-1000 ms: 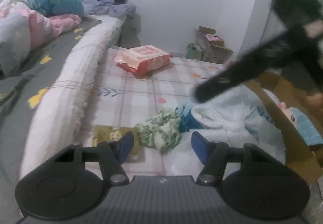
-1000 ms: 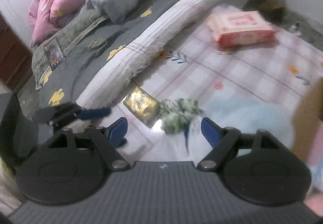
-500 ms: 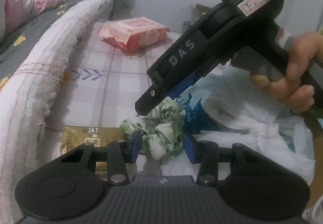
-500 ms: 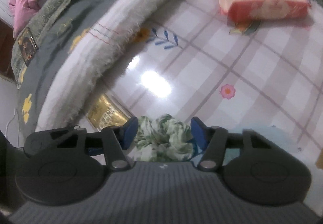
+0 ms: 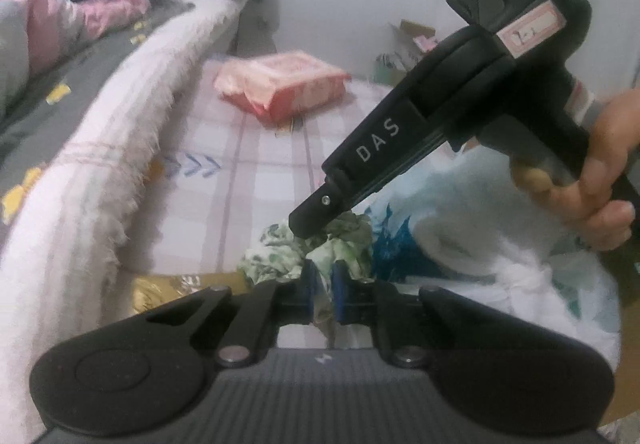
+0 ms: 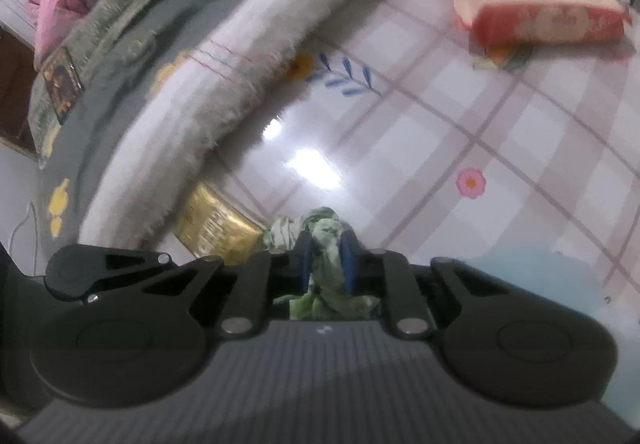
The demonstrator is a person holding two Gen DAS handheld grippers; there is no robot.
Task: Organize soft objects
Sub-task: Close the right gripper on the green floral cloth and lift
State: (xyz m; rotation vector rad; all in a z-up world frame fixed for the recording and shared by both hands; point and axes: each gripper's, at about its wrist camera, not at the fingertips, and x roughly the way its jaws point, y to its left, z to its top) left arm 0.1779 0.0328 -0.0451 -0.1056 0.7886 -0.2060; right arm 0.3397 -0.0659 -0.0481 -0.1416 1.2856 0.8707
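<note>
left wrist view: we pinch the green cloth (image 5: 316,248) on the checked floor (image 5: 260,180) with our left gripper (image 5: 322,286); our right gripper (image 6: 325,258), jaws just closed, seemingly clamps it too.

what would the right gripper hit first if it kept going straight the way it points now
Nothing new: the right gripper is already shut on the green floral cloth. Straight on, it would probably press that cloth into the checkered floor mat beneath, though depth is hard to judge.
</note>
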